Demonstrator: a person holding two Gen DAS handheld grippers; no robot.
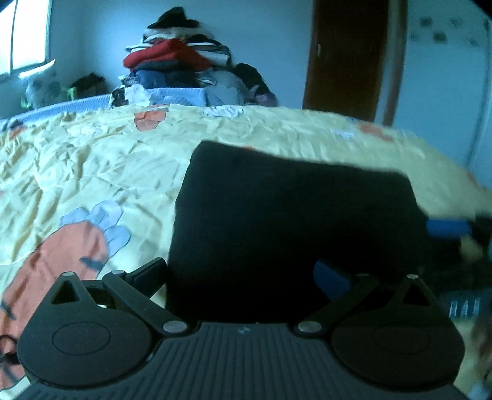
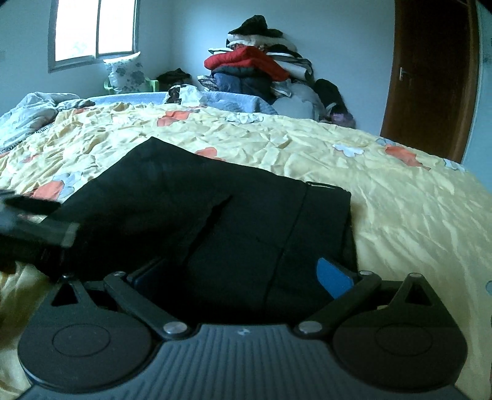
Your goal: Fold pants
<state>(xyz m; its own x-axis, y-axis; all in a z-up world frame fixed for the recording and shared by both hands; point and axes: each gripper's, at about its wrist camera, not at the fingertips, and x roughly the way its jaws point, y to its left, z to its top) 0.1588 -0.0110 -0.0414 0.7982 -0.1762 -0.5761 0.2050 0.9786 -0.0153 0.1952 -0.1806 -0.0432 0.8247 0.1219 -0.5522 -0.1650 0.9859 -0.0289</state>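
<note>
Black pants [image 1: 292, 209] lie folded into a thick rectangle on the yellow flowered bedspread [image 1: 92, 172]. My left gripper [image 1: 241, 277] is open, its fingers wide apart over the near edge of the cloth. At the right edge of this view a blurred blue pad [image 1: 449, 227] of the other gripper shows beside the pants. In the right wrist view the pants [image 2: 246, 215] show a folded-over flap and a waistband at the right. My right gripper [image 2: 240, 277] is open too, astride the near edge. The left gripper's dark finger [image 2: 37, 227] lies at the pants' left side.
A tall pile of clothes [image 2: 255, 67] with a red jacket stands beyond the far side of the bed. A brown door [image 2: 430, 77] is at the right and a window [image 2: 92, 27] at the left. A crumpled white quilt [image 2: 27, 114] lies at the bed's far left.
</note>
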